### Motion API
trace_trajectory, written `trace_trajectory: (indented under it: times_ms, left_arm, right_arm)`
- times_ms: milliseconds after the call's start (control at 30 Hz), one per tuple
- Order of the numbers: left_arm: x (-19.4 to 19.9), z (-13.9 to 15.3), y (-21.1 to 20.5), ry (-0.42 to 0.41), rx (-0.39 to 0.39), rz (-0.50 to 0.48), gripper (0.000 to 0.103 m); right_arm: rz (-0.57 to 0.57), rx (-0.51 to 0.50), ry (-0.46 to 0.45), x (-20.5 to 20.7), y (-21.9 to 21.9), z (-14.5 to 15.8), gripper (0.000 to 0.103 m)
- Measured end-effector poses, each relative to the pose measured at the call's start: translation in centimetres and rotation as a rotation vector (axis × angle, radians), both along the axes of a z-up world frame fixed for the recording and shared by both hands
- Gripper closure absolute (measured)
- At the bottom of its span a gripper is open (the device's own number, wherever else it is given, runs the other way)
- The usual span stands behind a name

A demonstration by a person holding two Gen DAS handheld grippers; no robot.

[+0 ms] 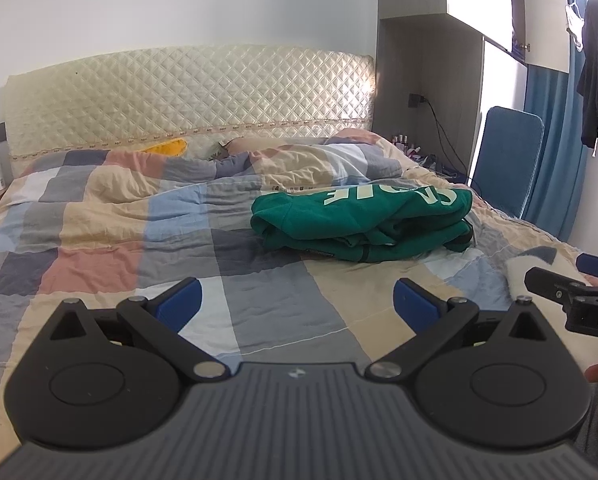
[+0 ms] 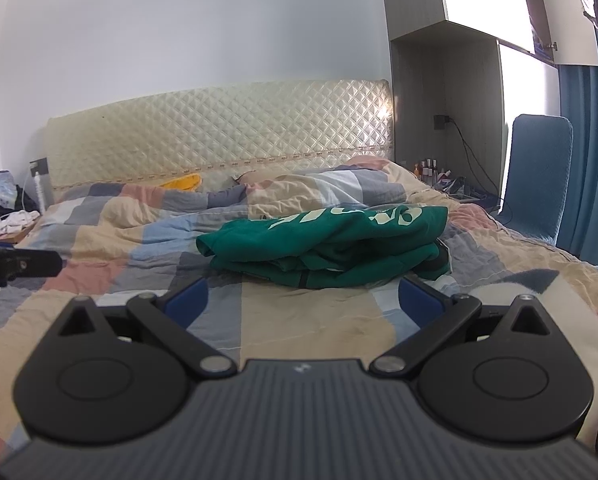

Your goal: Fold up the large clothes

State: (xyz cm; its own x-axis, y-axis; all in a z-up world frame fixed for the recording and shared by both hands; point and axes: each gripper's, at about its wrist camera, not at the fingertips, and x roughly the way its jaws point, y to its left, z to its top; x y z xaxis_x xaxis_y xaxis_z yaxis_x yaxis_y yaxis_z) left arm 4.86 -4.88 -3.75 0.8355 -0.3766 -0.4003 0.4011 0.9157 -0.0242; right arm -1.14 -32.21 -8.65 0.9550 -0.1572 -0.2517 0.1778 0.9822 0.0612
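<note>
We read pale letters on the green sweatshirt point(image 1: 361, 222), but they sit upside down and partly folded under, so no word is sure. "DA" shows on the right hand-held gripper point(image 1: 591, 276), cut off at the frame edge. The sweatshirt lies folded on the bed point(image 1: 99, 216), ahead of both hand-held grippers. The left hand-held gripper point(image 1: 297, 298) is spread wide, empty; the right likewise.

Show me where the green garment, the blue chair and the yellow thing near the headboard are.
green garment point(image 2: 327, 248), right wrist view, top folded layer.
blue chair point(image 1: 507, 160), left wrist view, backrest.
yellow thing point(image 1: 167, 147), left wrist view, its middle.
</note>
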Motion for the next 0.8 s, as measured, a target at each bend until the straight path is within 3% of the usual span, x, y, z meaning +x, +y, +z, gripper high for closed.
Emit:
trace_trajectory:
  times_ms: [800]
  left_arm:
    - [-0.89,0.55,0.08,-0.018,0.003,0.002,0.0]
  right_arm:
    - [0.004,0.001,0.006,0.08,0.03,0.06,0.0]
